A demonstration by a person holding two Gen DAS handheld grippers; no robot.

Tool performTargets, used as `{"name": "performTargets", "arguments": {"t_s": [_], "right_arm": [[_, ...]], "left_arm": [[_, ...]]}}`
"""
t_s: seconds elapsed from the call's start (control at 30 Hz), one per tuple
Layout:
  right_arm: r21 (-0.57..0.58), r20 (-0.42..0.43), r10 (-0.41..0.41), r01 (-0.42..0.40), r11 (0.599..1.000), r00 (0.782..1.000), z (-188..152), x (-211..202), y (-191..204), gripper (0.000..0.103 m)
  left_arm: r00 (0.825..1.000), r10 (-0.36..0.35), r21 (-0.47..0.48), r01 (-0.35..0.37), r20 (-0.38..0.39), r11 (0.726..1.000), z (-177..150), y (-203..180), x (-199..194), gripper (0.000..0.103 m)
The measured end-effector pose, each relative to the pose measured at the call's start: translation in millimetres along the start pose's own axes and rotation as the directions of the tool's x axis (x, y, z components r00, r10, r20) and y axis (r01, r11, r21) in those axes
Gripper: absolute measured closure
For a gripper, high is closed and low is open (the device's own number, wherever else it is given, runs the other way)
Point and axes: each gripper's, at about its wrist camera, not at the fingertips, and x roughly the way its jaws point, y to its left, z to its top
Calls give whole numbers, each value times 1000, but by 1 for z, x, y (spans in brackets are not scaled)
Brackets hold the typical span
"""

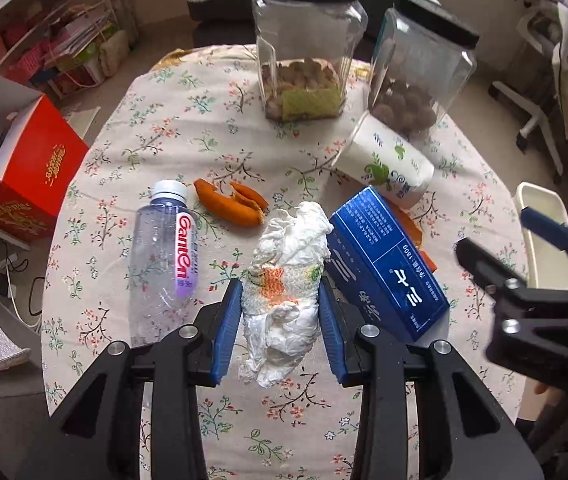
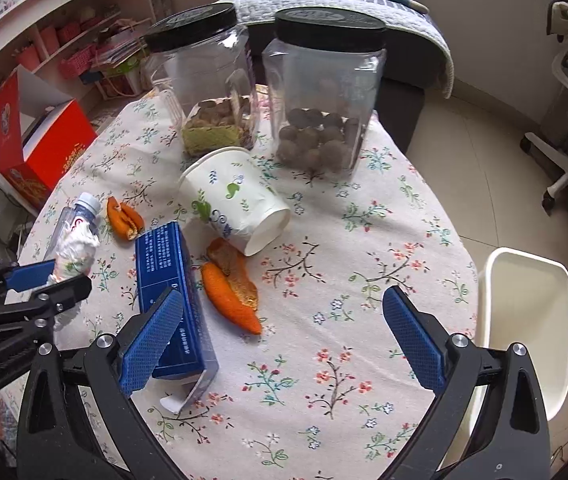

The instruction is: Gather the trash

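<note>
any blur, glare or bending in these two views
Left wrist view: heavy fisheye bending at the edges, right gripper blurred, tissue sharp. Right wrist view: same bending, window glare on both jars, soft daylight, faint shadows.

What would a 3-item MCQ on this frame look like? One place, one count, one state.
1. Where does the blue box lie relative to the crumpled tissue?
A. on the tissue's right, seen from the left wrist
B. under the water bottle
C. inside the bin

2. How many black-lidded clear jars stand on the table?
A. one
B. two
C. four

3. How is the paper cup?
A. upright
B. crushed flat
C. tipped on its side

Key: 1 A, the box lies right of the tissue in the left gripper. 2 B, a left jar and a right jar show. 3 C, its mouth faces sideways.
</note>
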Motion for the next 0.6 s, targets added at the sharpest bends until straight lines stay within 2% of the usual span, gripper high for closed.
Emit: {"name": "performTargets", "arguments": {"t_s": [0.23,0.43,0.53,0.6], "right_arm": [[-141,-14,13,-15,990,1000,-3,22,48,7],[-155,-37,29,-34,987,999,-3,38,61,10],[-158,-70,51,-61,986,996,-2,46,64,34],[-136,-98,77,-90,987,992,-1,50,62,65]], "left_arm": [[993,-17,-104,29,114,994,-1,30,-40,65],[991,-26,-138,45,132,989,-10,40,-42,65],[992,-21,-144,40,127,989,-14,43,-40,65],[992,-16,-152,36,129,988,-15,46,-39,65]]}}
